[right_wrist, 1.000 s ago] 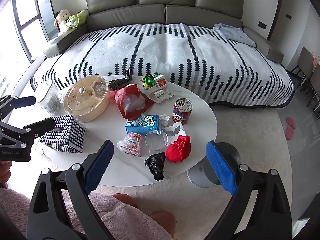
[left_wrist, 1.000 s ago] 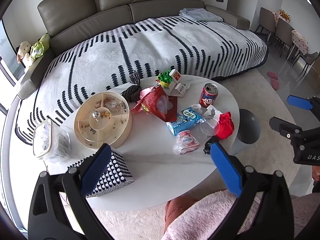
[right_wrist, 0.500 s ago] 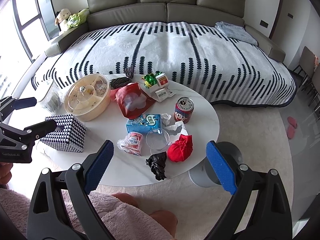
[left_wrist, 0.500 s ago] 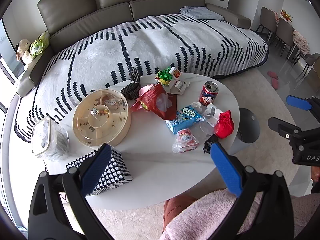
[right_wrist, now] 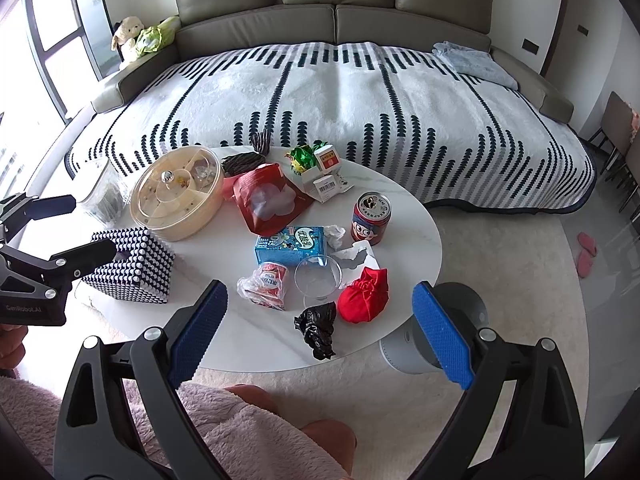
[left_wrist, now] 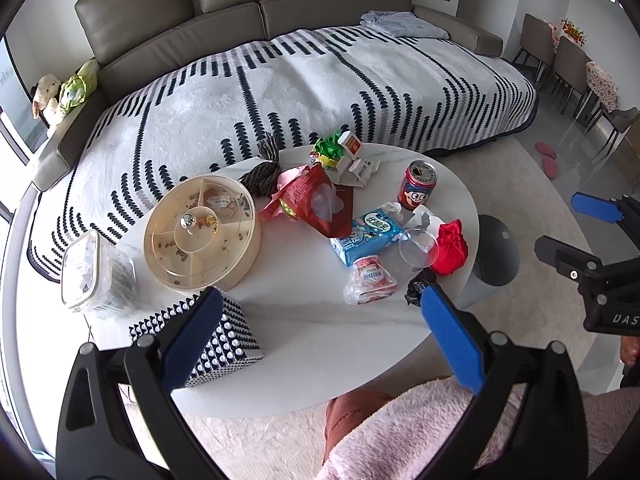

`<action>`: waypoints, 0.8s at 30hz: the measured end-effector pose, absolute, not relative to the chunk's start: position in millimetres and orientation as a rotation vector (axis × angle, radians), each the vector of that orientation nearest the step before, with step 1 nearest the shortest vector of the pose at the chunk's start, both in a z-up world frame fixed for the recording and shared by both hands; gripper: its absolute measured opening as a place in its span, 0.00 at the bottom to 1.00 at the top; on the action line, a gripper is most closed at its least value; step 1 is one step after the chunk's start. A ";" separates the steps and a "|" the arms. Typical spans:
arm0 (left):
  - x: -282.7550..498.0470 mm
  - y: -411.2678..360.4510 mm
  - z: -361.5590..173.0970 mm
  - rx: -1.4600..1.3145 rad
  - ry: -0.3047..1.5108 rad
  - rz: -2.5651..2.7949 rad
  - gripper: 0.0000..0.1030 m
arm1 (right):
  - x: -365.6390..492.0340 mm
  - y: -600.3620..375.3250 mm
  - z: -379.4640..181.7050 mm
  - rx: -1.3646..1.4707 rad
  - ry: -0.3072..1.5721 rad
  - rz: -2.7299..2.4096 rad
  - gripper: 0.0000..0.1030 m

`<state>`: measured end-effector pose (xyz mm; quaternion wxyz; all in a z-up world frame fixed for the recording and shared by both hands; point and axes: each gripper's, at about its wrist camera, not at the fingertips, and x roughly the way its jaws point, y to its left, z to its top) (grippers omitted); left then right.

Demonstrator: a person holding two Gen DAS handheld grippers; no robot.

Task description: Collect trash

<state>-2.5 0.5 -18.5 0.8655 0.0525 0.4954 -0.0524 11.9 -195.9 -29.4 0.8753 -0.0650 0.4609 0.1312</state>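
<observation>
Both tongs, left (left_wrist: 316, 316) and right (right_wrist: 318, 308), gape wide and empty, barely nearer the desk (right_wrist: 224, 344); no trash collected yet.

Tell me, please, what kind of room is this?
Most likely a home living room: a grey sofa under a patterned blanket, and a round white coffee table with snack litter.

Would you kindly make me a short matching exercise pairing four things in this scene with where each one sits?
Things:
1. soda can
2. crumpled black bag
3. studded tissue box
4. grey bin

Places:
A. on the floor beside the table
B. table's near edge, by the red pouch
C. table's left end
D. upright, right side of the table

Pairs: 1-D, 2-B, 3-C, 4-A
</observation>
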 end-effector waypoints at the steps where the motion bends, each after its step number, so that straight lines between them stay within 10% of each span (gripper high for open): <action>1: -1.9 0.7 -17.9 0.111 1.038 -0.110 0.96 | 11.9 -195.9 -29.5 -0.136 0.962 0.274 0.88; 24: 4.8 7.4 -27.0 0.097 1.077 -0.093 0.96 | 18.2 -189.4 -40.7 -0.132 0.980 0.312 0.88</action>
